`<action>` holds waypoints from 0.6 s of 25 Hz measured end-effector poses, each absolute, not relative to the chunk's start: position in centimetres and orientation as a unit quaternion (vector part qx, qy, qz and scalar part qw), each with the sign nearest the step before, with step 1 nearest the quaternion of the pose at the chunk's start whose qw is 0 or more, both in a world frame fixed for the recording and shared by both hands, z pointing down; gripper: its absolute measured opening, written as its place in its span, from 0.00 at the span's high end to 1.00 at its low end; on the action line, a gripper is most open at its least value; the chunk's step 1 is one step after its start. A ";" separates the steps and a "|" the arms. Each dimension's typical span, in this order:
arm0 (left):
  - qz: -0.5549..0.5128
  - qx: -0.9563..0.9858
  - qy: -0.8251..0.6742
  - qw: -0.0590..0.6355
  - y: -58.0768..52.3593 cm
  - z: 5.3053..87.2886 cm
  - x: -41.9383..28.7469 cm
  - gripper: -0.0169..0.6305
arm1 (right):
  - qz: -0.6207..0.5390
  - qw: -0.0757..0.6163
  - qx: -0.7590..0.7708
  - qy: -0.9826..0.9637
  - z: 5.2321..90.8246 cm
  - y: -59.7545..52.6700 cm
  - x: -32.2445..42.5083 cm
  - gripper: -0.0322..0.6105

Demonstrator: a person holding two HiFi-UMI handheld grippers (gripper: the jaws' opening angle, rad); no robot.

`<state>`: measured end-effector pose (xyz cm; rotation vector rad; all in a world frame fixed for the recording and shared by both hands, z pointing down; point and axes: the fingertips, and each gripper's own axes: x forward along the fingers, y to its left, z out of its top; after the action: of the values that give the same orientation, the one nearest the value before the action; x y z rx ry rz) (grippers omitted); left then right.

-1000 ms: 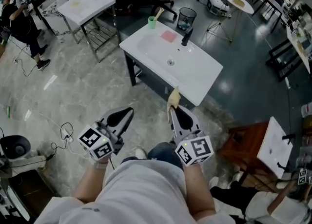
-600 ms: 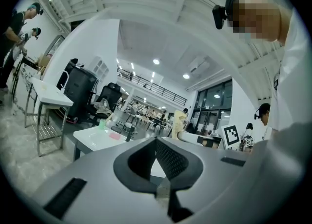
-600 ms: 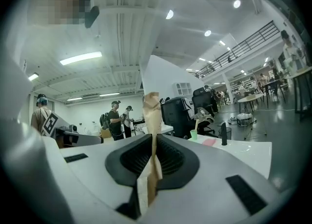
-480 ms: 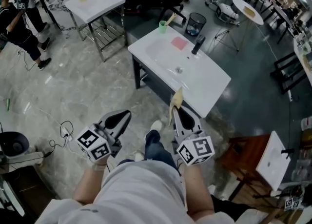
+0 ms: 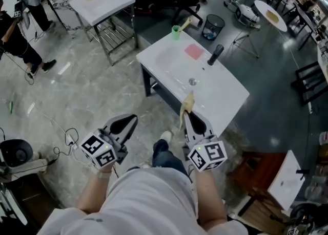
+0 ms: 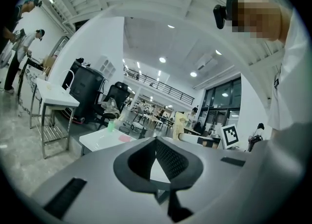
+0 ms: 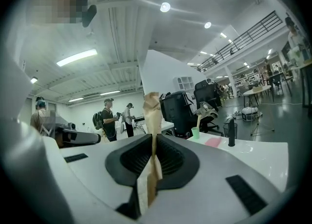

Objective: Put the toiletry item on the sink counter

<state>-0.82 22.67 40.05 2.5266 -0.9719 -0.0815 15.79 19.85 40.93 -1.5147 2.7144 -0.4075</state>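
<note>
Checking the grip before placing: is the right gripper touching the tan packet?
Touching. The right gripper view shows the right gripper with both jaws pressed against the tan packet, which sticks up between them.

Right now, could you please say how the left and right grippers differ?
The right gripper grips a tan packet; the left gripper holds nothing. In the head view the right gripper shows against the sink counter's edge, the left gripper against floor. Both point forward.

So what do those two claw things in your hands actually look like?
The left claw and right claw are smooth grey shells with black ribbed pads. Each carries a white cube printed with black square markers. The person wears a pale short-sleeved T-shirt.
</note>
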 end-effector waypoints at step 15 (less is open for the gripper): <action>-0.010 0.907 -0.360 0.217 6.1 39.8 4.4 0.95 | -0.166 0.015 -0.445 0.880 41.3 4.2 18.6 0.89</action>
<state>4.39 6.14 39.79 2.5132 -0.9980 -0.0288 18.59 4.18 41.32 -1.3848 2.7385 -0.5170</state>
